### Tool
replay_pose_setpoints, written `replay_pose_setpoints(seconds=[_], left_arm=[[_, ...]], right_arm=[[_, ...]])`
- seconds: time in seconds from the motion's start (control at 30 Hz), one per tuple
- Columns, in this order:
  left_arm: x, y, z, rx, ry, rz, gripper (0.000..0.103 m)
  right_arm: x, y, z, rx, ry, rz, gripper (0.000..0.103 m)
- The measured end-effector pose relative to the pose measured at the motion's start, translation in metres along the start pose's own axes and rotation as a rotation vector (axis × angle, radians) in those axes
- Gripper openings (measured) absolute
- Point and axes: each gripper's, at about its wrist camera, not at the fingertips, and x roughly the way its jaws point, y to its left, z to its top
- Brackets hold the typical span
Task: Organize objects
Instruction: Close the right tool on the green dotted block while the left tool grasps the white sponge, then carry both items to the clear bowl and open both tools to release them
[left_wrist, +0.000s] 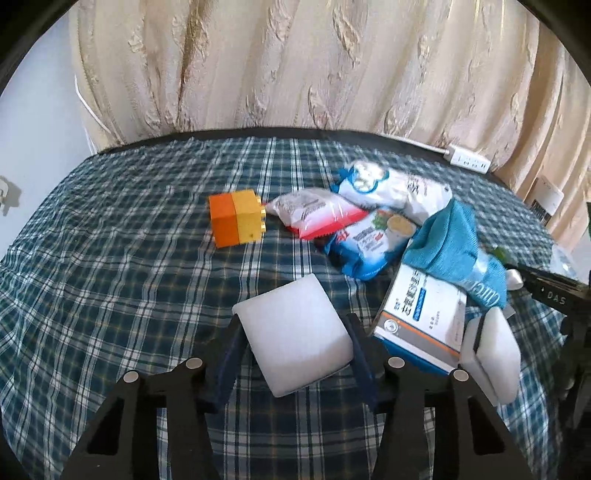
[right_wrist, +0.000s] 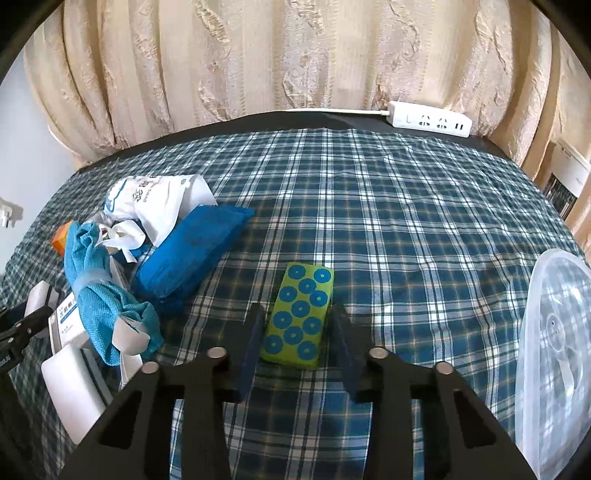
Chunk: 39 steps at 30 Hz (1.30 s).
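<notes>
Green block (right_wrist: 298, 317) lies on the plaid cloth (right_wrist: 406, 221) between the right gripper's (right_wrist: 299, 332) wide-open fingers, long axis along them; left gripper (left_wrist: 293, 332) brackets a white sponge (left_wrist: 295, 332), grip uncertain.

Teal cloth (left_wrist: 456, 247) hides the box's (left_wrist: 421, 317) far end; clear lid (right_wrist: 554, 354) cut off rightward.

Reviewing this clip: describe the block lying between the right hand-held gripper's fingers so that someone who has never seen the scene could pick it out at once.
Start from the blue plaid tablecloth under the cream curtain. On its open middle, right of the cluttered pile with the blue pouch, lies a flat green block between the open right hand-held gripper fingers. Only it carries rows of blue round dots on a lime-green face.
</notes>
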Motion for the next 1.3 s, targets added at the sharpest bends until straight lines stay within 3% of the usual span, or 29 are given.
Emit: replay_pose_setpoints(seconds=[0.47, 0.8, 1.3], left_arm=[[-0.013, -0.001, 0.004, 0.004, -0.091, -0.002, 0.055], [-0.025, -0.008, 0.006, 0.0, -0.106, -0.021, 0.055], [-0.056, -0.095, 0.016, 0.151, -0.116, -0.13, 0.055]], right_arm=[[-0.009, 0.001, -0.002, 0.0, -0.033, 0.004, 0.03], [-0.049, -0.018, -0.006, 0.066, -0.115, 0.025, 0.03], [-0.111, -0.092, -0.041, 0.193, -0.21, -0.055, 0.03]])
